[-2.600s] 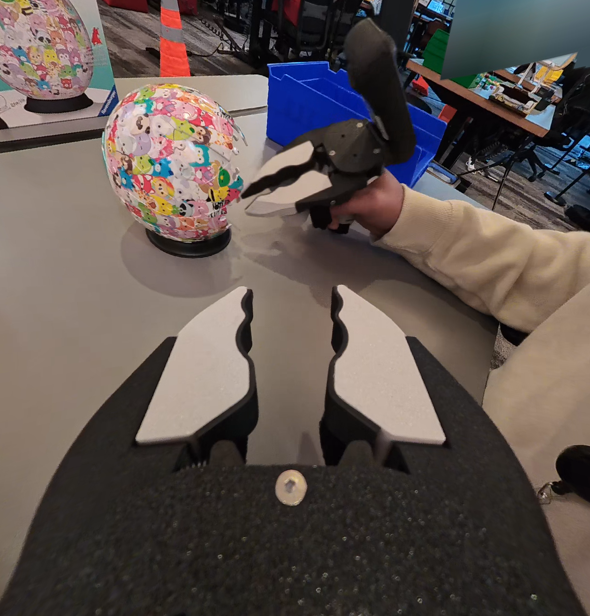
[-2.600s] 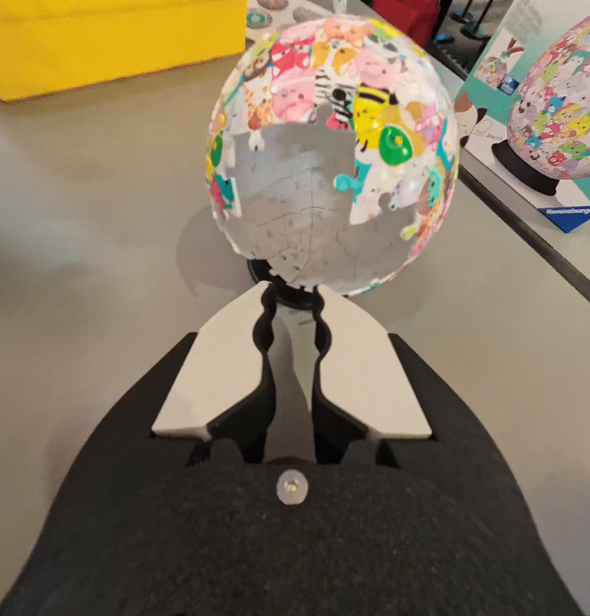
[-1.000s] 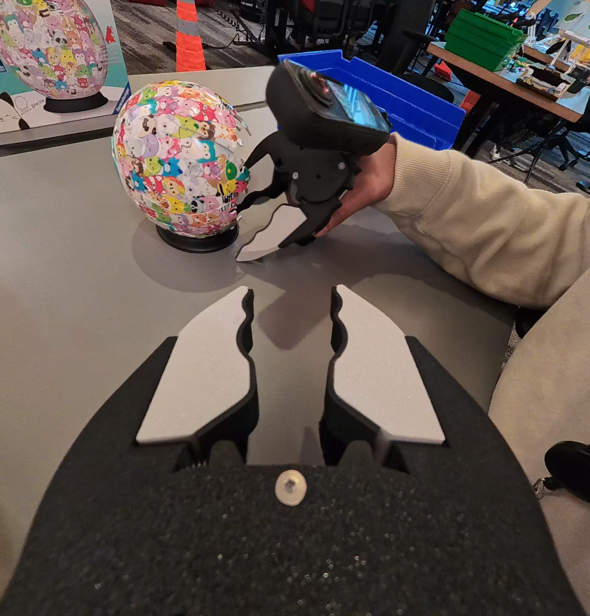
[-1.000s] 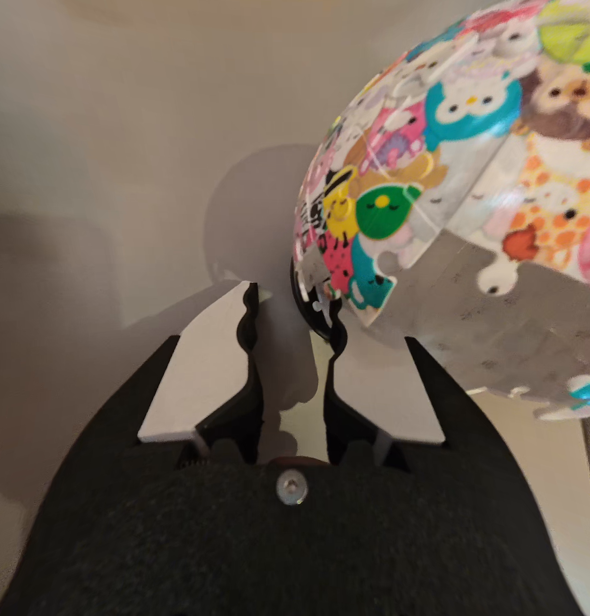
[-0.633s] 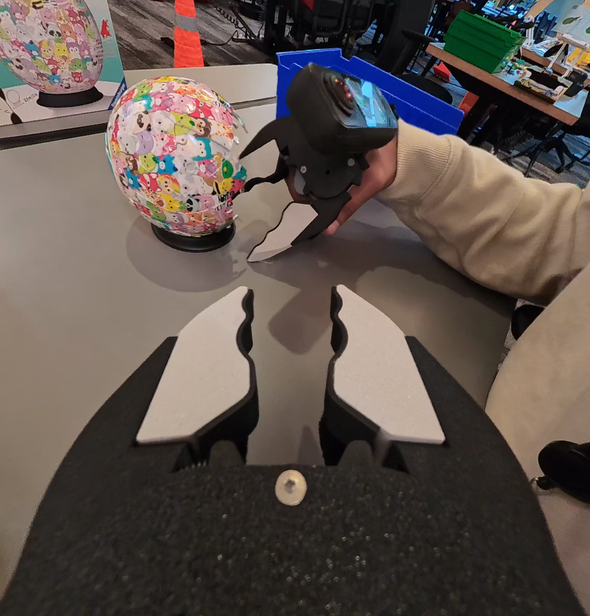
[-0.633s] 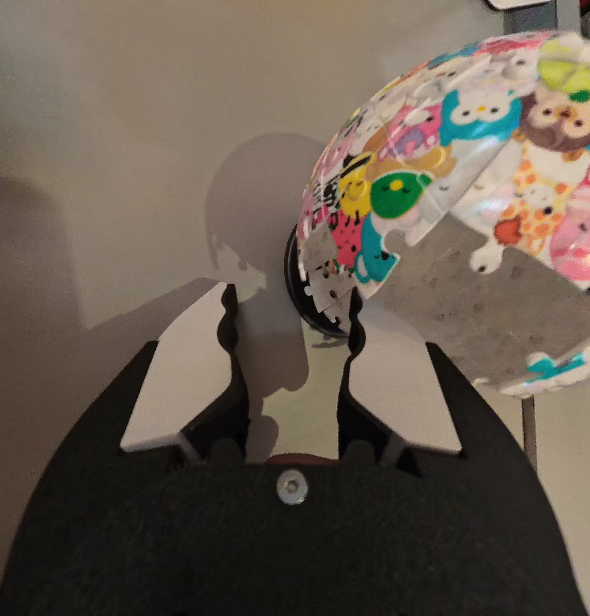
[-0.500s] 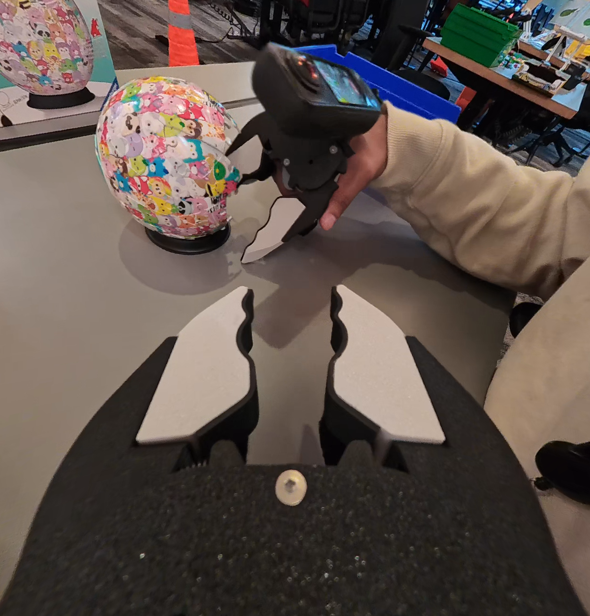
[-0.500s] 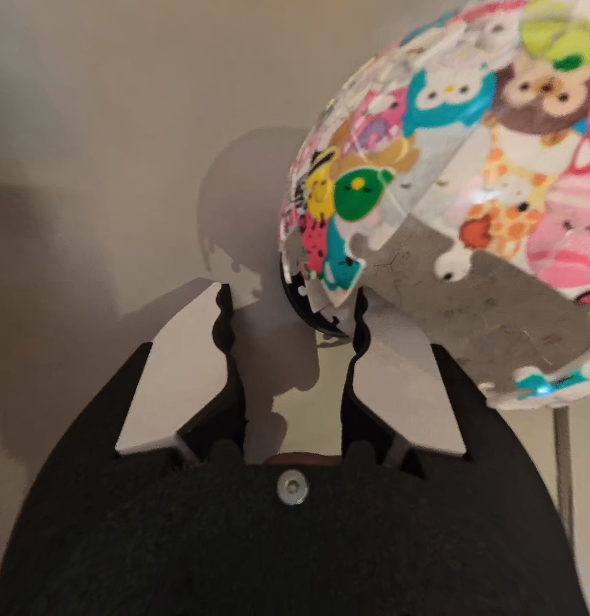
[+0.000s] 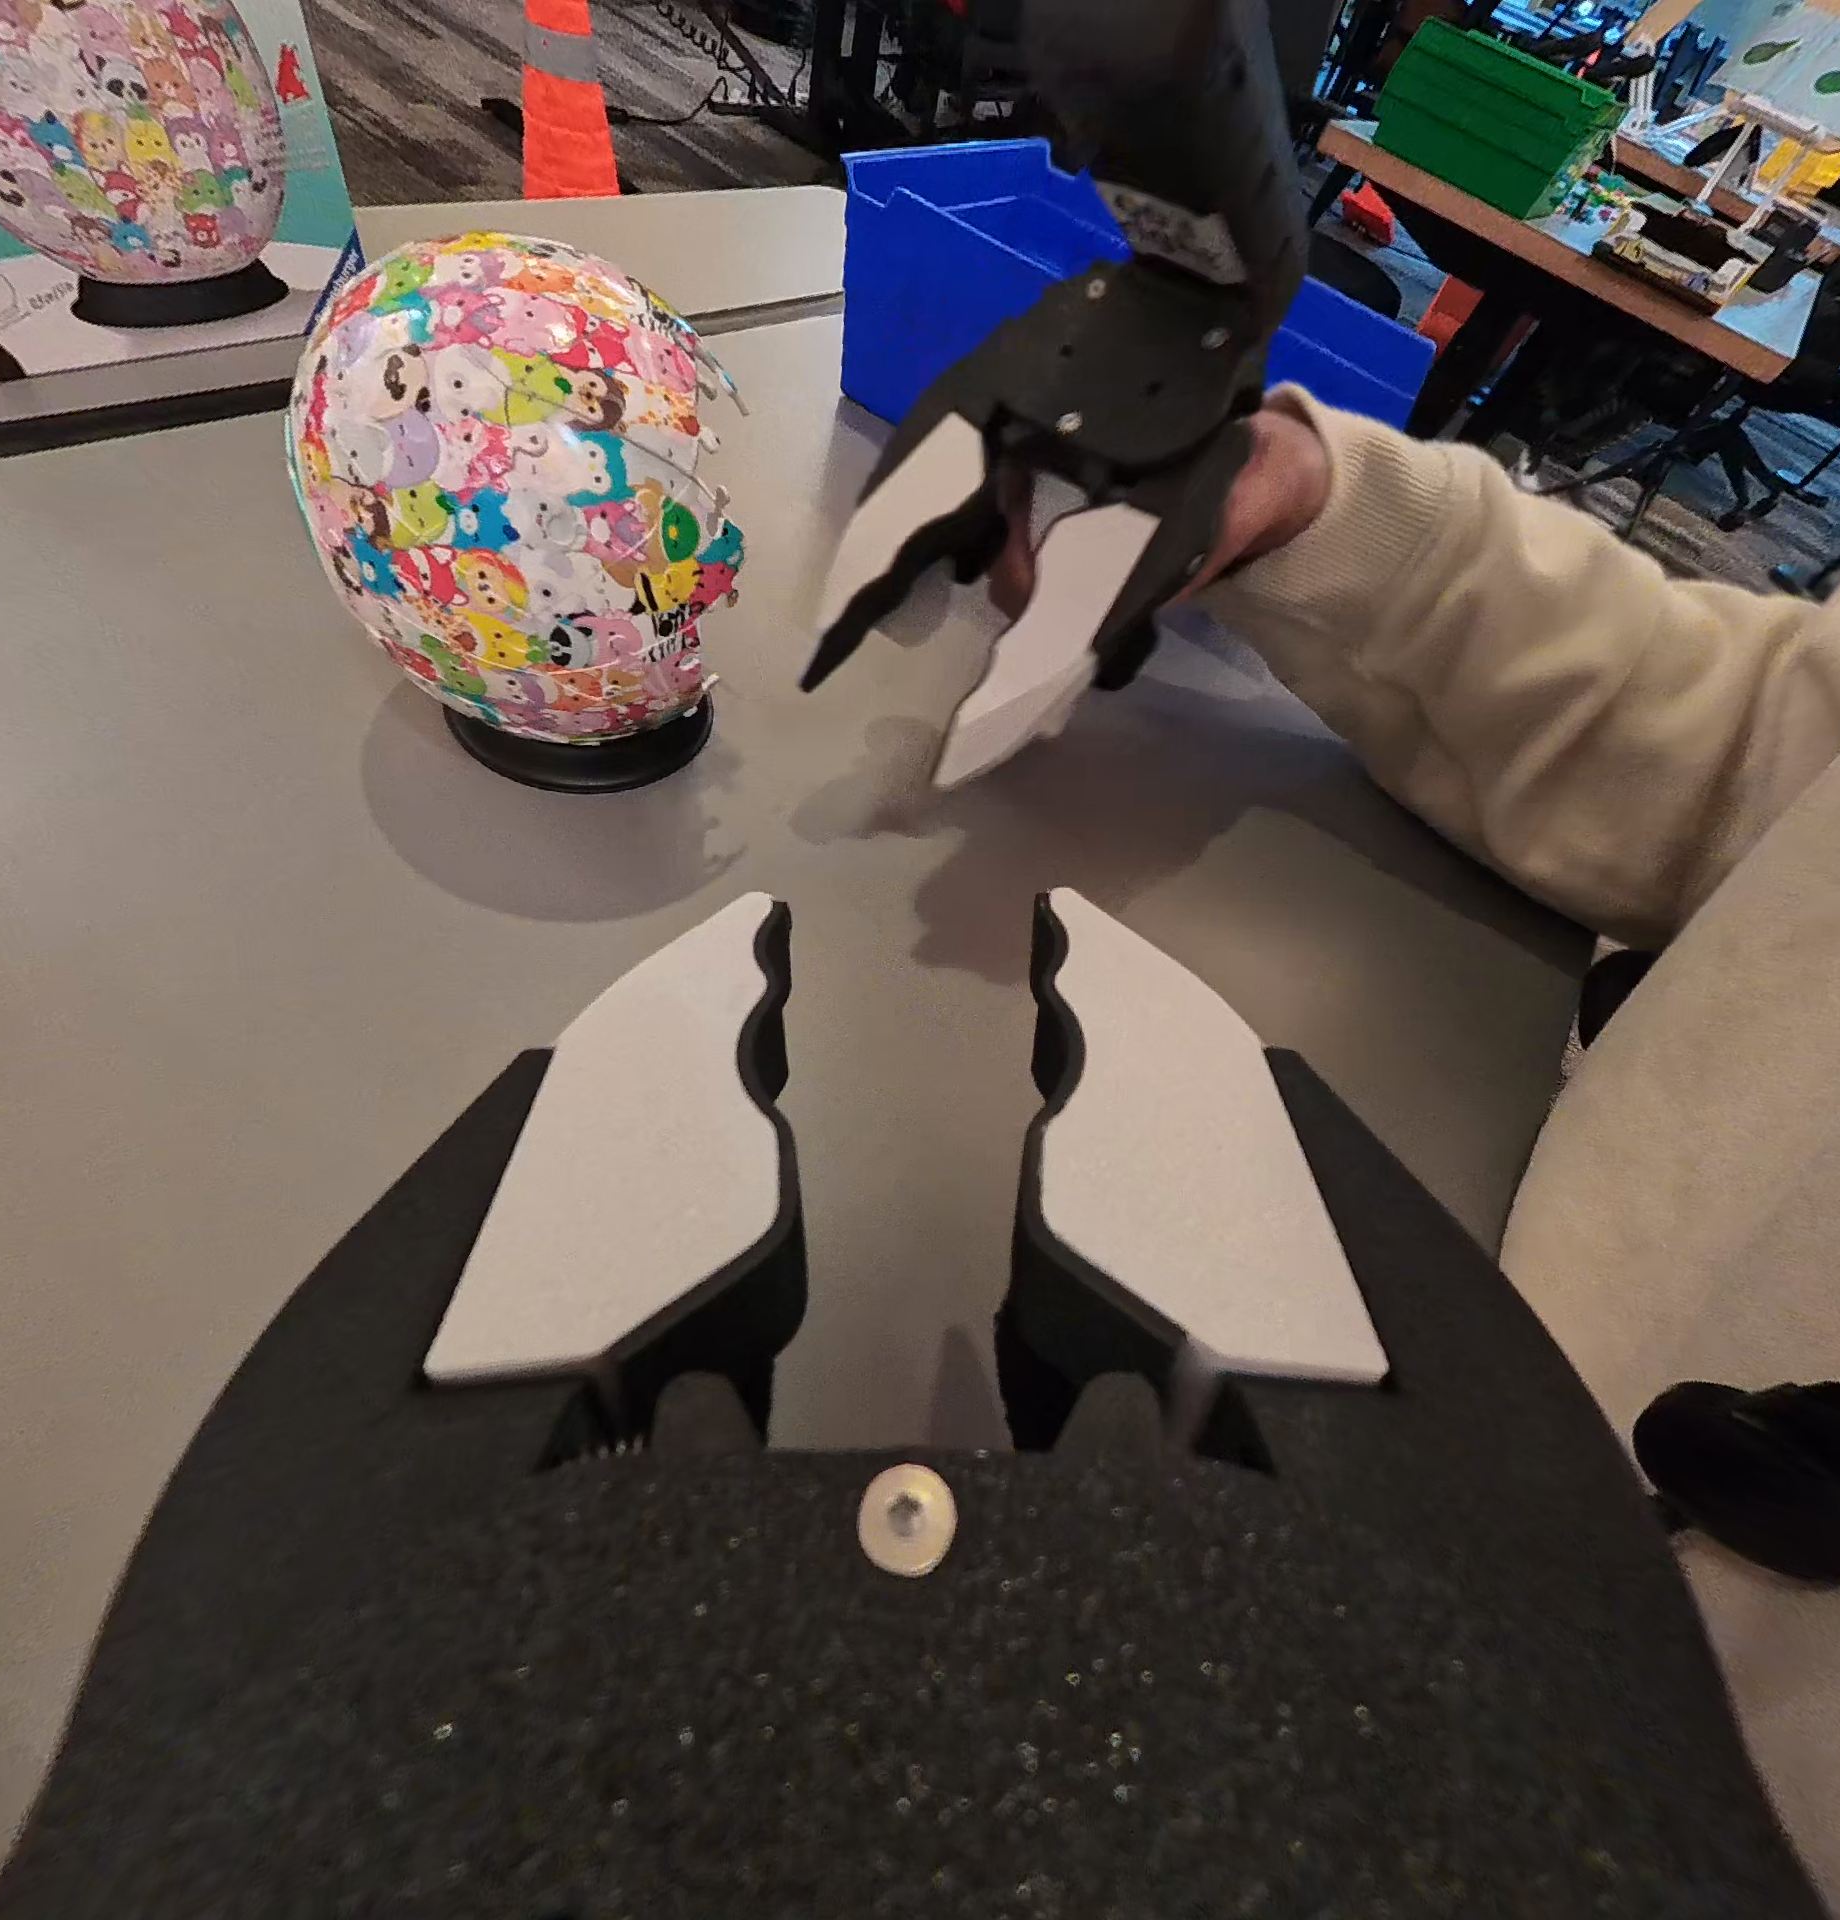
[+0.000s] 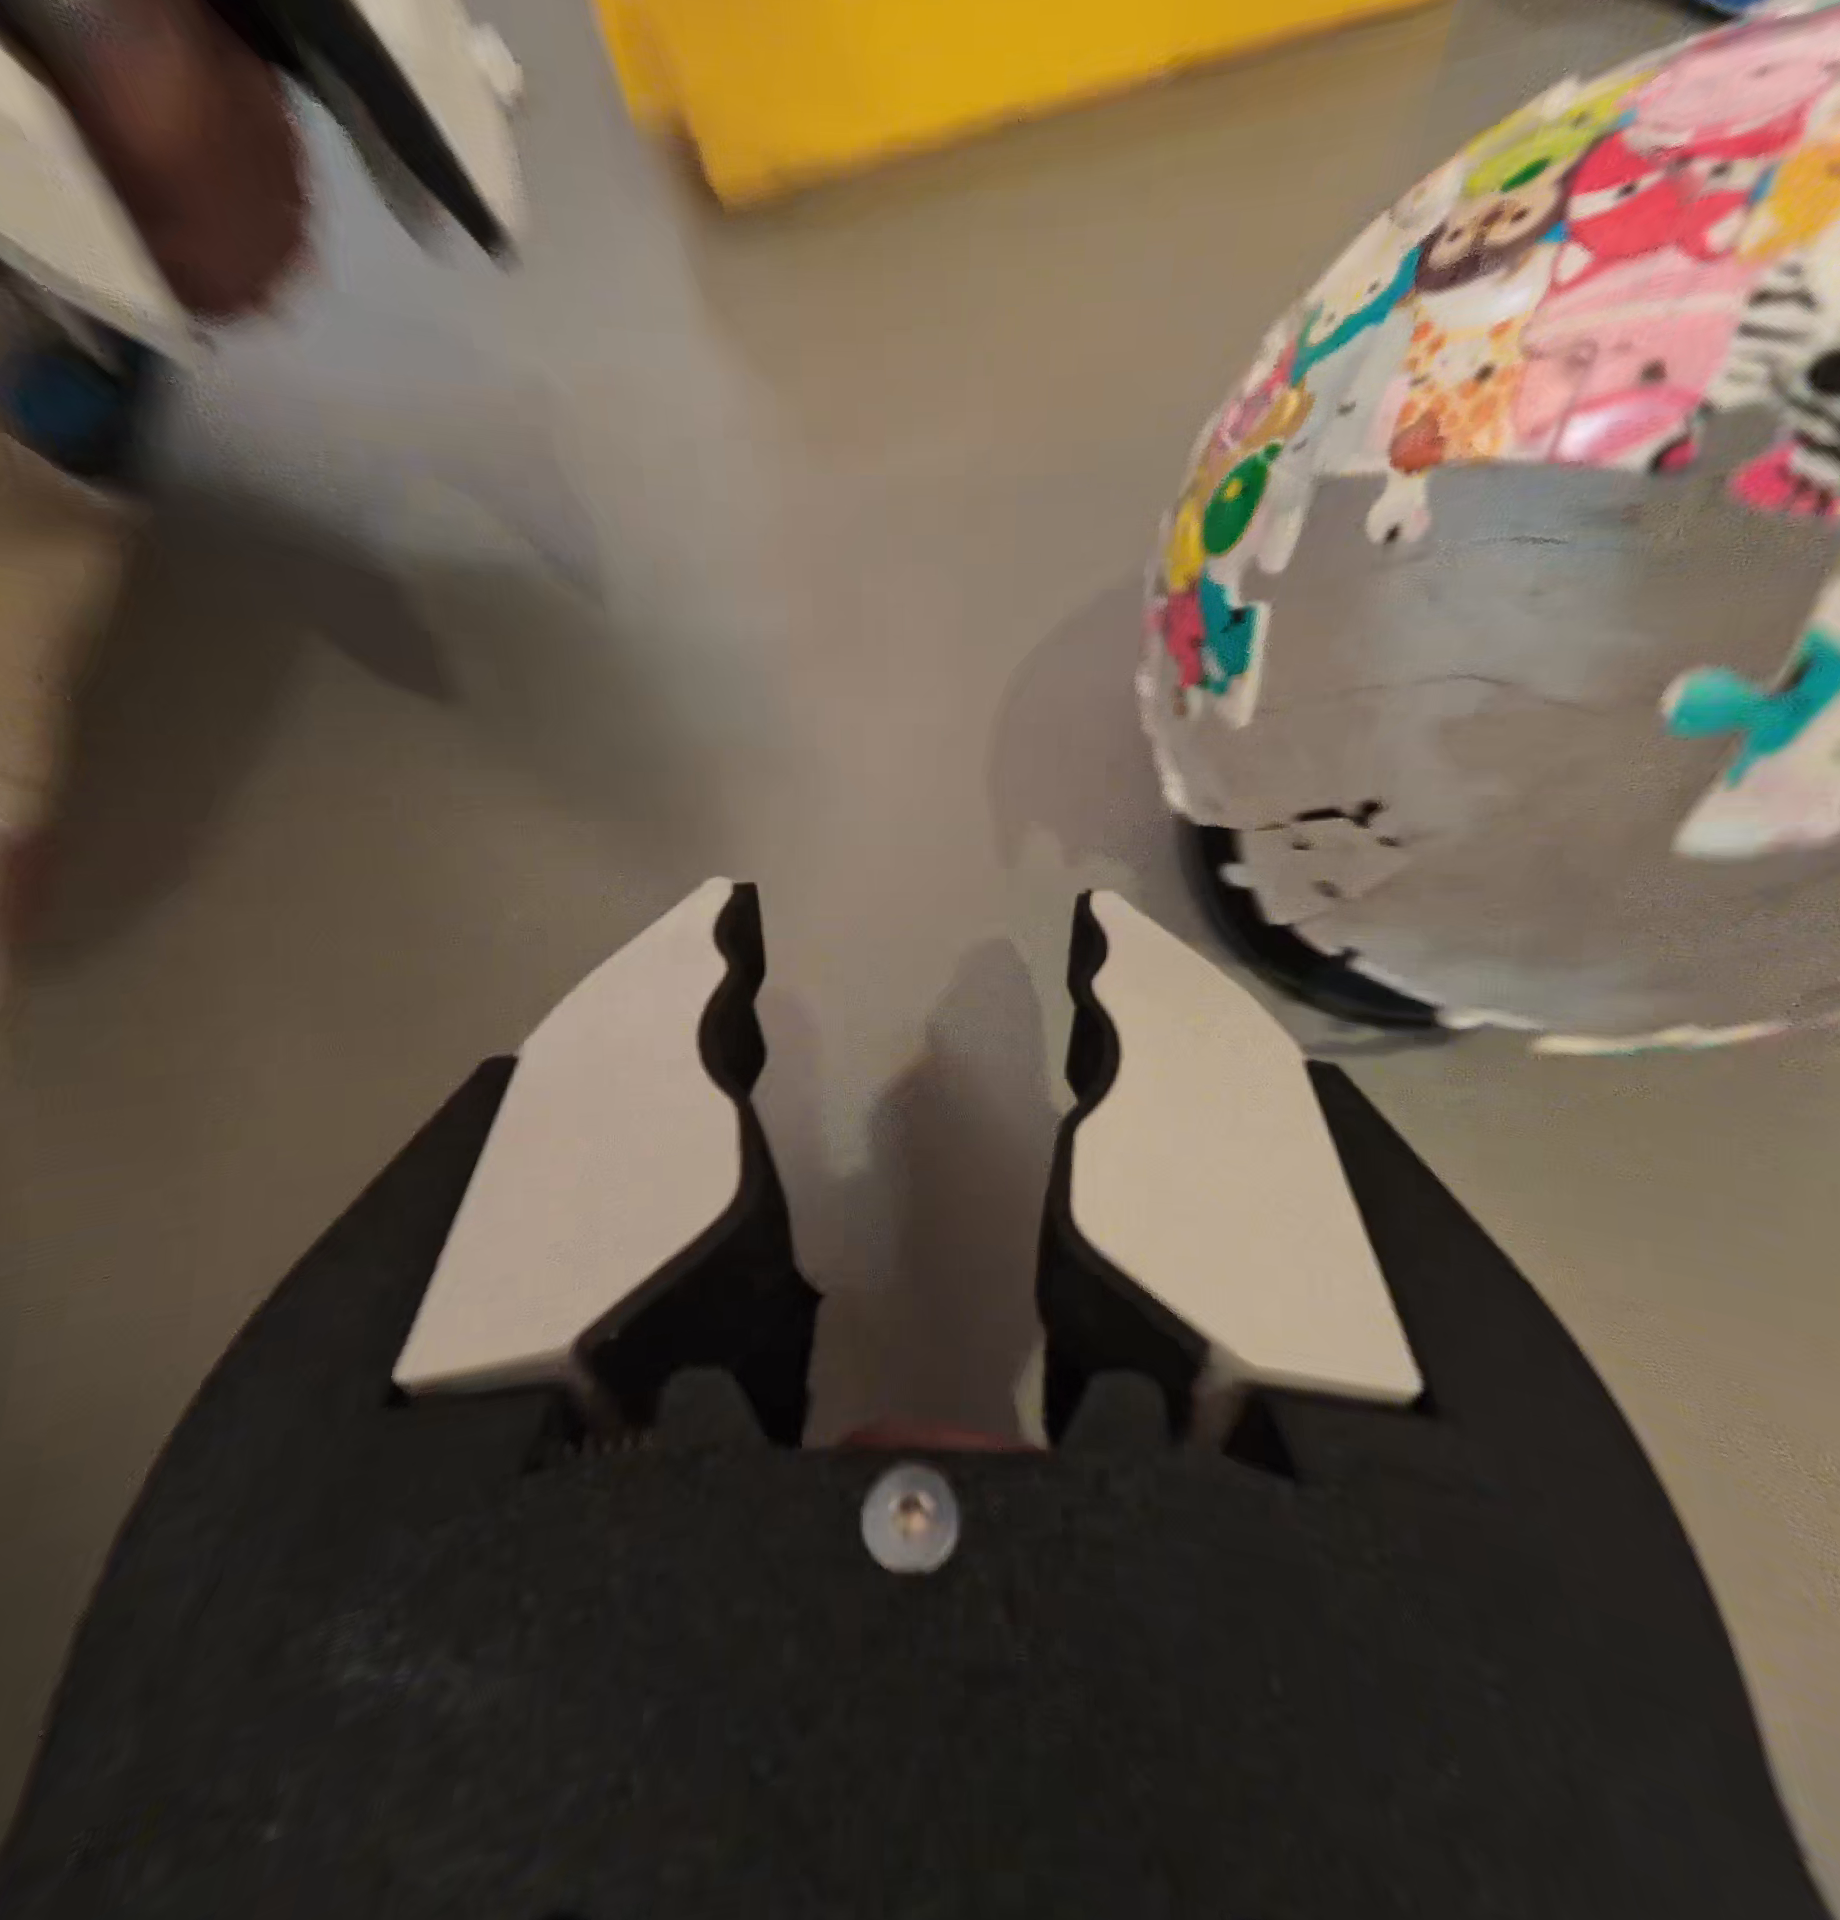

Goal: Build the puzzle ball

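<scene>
The colourful puzzle ball (image 9: pixel 511 488) stands on a black ring stand (image 9: pixel 578 743) on the grey table (image 9: pixel 168 935). In the right wrist view the ball (image 10: pixel 1581 582) shows a large grey gap where several pieces are absent. My left gripper (image 9: pixel 908 914) is open and empty, low over the table in front of the ball. My right gripper (image 10: pixel 908 904) is open and empty, left of the ball and apart from it. It also shows in the left wrist view (image 9: pixel 885 717), held in a hand, to the right of the ball.
The puzzle's box (image 9: pixel 116 177) stands at the back left. A blue bin (image 9: pixel 957 260) sits behind the right gripper. A yellow bin (image 10: pixel 947 83) lies at the far side in the right wrist view. A cream sleeve (image 9: pixel 1518 665) reaches in from the right. Spacing between my two grippers at the tips: around 12 cm.
My right gripper has pulled back from the ball's lower edge, turned and swung away, so the ball now sits to its right. It opened wider. My left gripper stayed put and open.
</scene>
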`<action>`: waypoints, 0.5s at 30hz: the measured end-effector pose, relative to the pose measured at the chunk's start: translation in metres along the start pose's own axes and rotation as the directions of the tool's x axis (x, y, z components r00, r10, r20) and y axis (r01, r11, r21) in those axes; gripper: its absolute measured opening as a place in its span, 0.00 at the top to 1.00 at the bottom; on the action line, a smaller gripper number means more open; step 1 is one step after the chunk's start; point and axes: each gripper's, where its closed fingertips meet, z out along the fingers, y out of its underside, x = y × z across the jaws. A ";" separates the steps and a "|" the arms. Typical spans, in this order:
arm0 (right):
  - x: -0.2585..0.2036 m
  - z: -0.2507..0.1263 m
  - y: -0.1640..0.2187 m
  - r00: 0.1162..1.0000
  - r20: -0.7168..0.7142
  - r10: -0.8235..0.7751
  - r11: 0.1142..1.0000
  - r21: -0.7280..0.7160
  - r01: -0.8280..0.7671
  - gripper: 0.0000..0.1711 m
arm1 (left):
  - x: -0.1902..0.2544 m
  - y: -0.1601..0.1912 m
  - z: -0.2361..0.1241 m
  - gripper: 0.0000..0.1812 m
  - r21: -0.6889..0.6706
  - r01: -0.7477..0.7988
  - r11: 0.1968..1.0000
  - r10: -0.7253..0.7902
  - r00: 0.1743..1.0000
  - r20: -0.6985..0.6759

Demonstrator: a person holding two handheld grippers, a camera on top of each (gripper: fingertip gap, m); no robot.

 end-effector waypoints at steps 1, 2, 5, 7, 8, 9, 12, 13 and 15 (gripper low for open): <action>-0.010 -0.007 -0.007 0.996 0.051 0.080 0.993 0.084 -0.084 0.66 | 0.001 0.000 0.000 0.76 0.001 0.002 1.000 -0.002 1.000 -0.004; -0.018 -0.014 -0.013 0.981 0.108 0.159 0.971 0.164 -0.175 0.62 | 0.002 0.000 0.001 0.76 0.002 0.006 1.000 -0.006 1.000 -0.012; -0.031 -0.030 -0.013 0.950 0.248 0.190 0.924 0.283 -0.258 0.62 | 0.006 0.001 0.001 0.76 0.004 0.010 1.000 -0.010 0.999 -0.030; -0.017 -0.027 -0.009 0.960 0.167 0.223 0.905 0.332 -0.268 0.58 | 0.010 0.001 0.002 0.76 0.011 0.011 1.000 -0.010 0.999 -0.043; -0.009 -0.025 -0.006 0.975 0.089 0.205 0.916 0.333 -0.223 0.57 | 0.012 0.001 0.001 0.76 0.013 0.011 1.000 -0.010 0.999 -0.049; -0.005 -0.024 -0.004 0.988 0.029 0.149 0.931 0.332 -0.150 0.57 | 0.014 0.001 0.001 0.76 0.013 0.008 1.000 -0.007 0.999 -0.052; 0.016 -0.021 -0.001 0.977 -0.204 0.061 0.960 0.280 -0.002 0.50 | 0.019 0.002 -0.002 0.76 0.022 0.000 1.000 0.000 0.999 -0.042; 0.017 -0.018 0.004 0.977 -0.211 0.013 0.975 0.219 0.035 0.56 | 0.021 0.002 -0.003 0.76 0.029 0.005 1.000 -0.004 0.999 -0.041; 0.023 -0.011 0.008 0.979 -0.201 -0.025 0.989 0.137 0.054 0.63 | 0.026 0.002 -0.005 0.76 0.051 0.018 0.999 -0.015 0.999 -0.050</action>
